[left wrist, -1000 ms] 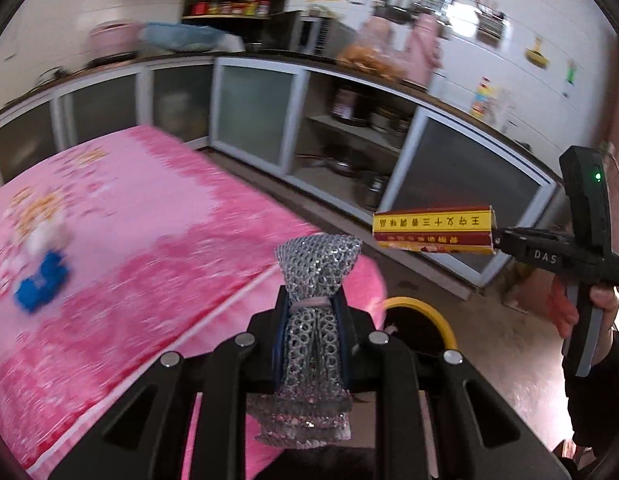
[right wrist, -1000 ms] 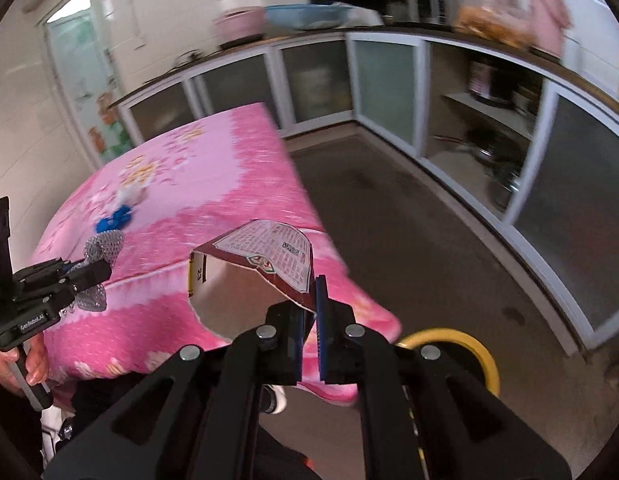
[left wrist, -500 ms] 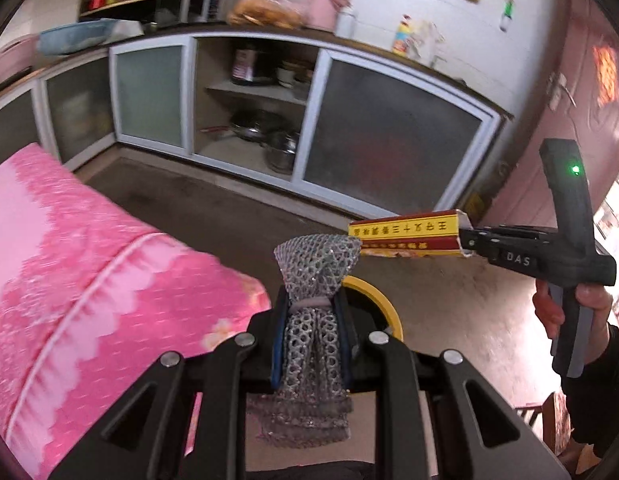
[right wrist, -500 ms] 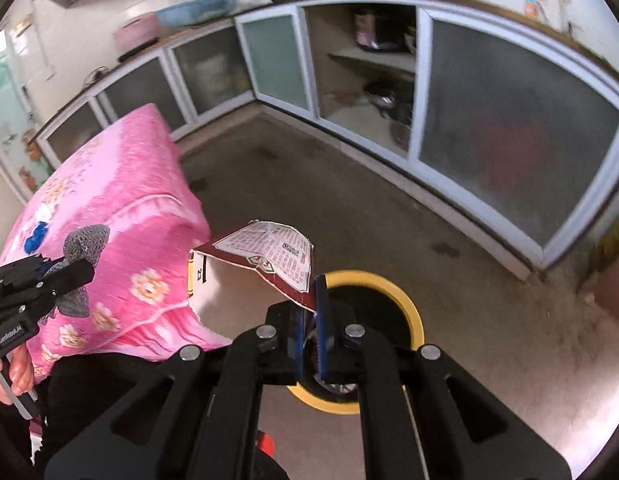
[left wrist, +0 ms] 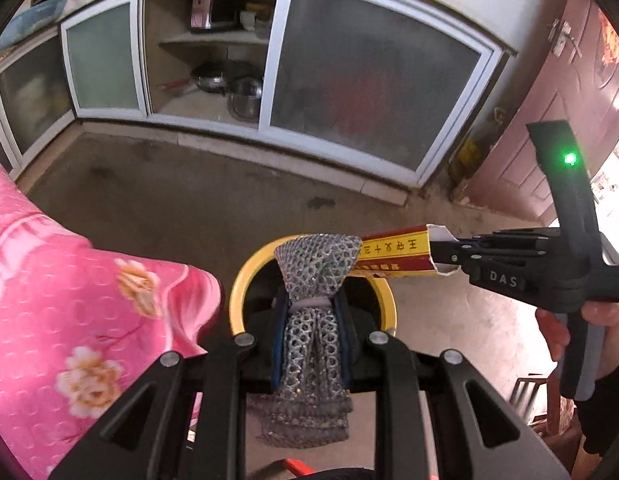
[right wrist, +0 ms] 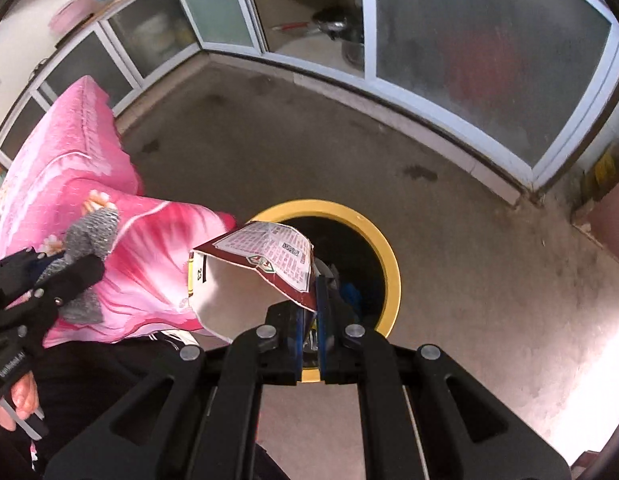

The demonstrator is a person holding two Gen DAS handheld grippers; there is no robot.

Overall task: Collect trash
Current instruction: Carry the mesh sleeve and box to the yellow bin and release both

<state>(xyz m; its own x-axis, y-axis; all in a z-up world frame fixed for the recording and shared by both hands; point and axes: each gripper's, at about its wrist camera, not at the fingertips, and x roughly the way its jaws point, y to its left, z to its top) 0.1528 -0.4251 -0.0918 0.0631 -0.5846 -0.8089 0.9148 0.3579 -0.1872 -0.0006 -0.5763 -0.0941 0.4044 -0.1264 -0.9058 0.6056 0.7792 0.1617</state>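
My left gripper [left wrist: 311, 308] is shut on a grey foam net sleeve [left wrist: 314, 340], held above a yellow-rimmed trash bin [left wrist: 239, 292] on the floor. The sleeve [right wrist: 89, 236] also shows at the left of the right wrist view, over the pink cloth. My right gripper [right wrist: 312, 300] is shut on an opened red and yellow carton [right wrist: 265, 256] and holds it over the bin's near left rim [right wrist: 385, 252]. In the left wrist view the carton [left wrist: 397, 258] pokes in from the right, behind the sleeve's top.
A table with a pink flowered cloth [left wrist: 69, 312] stands left of the bin. Low cabinets with frosted sliding doors [left wrist: 369, 80] line the far wall, pots on an open shelf [left wrist: 229, 92]. A dark red door [left wrist: 569, 92] is at the right. Concrete floor [right wrist: 489, 280] surrounds the bin.
Both grippers have swung away from the table and tilted down. The bin has come under them, and both pieces of trash are now over or near its opening.
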